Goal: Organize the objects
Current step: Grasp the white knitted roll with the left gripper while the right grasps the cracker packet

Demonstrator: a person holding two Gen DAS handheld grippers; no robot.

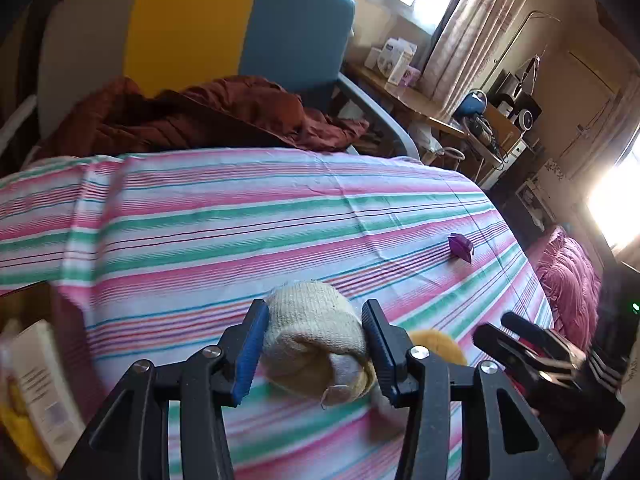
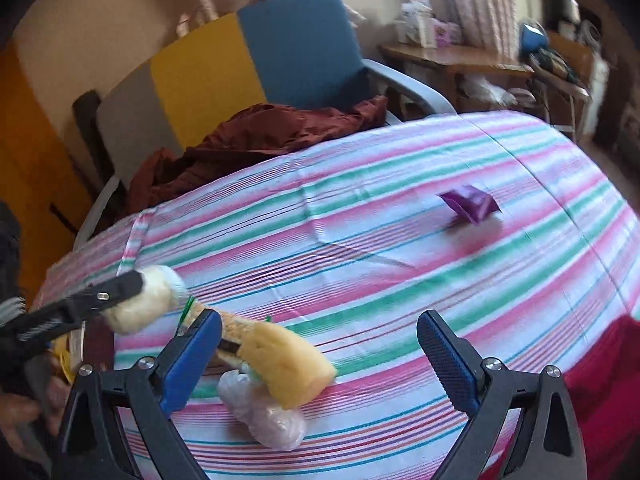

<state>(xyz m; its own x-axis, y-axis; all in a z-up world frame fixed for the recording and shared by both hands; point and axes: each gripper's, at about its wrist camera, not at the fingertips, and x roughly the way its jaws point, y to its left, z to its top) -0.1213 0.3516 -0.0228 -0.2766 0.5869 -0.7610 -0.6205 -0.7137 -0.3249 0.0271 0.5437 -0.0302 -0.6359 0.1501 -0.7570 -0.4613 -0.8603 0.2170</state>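
Note:
My left gripper (image 1: 316, 322) is shut on a rolled cream sock bundle (image 1: 312, 328) just above the striped cloth of the table (image 1: 240, 216); it shows at the left of the right wrist view (image 2: 138, 280) with the sock bundle (image 2: 146, 300). A yellow sponge-like roll (image 2: 280, 364) lies on the cloth beside a crumpled clear plastic bag (image 2: 264, 416), between my right gripper's jaws. My right gripper (image 2: 320, 334) is open and empty; it shows at the right of the left wrist view (image 1: 504, 326). A small purple packet (image 1: 460, 245) (image 2: 470, 204) lies farther out on the cloth.
A grey, yellow and blue chair (image 1: 192, 28) (image 2: 248, 60) stands behind the table with a rust-red garment (image 1: 208, 114) (image 2: 256, 136) on it. A cluttered wooden desk (image 1: 420, 104) stands at the right. A pink quilt (image 1: 568, 284) lies beyond the right edge. A book (image 1: 44, 384) is at the left.

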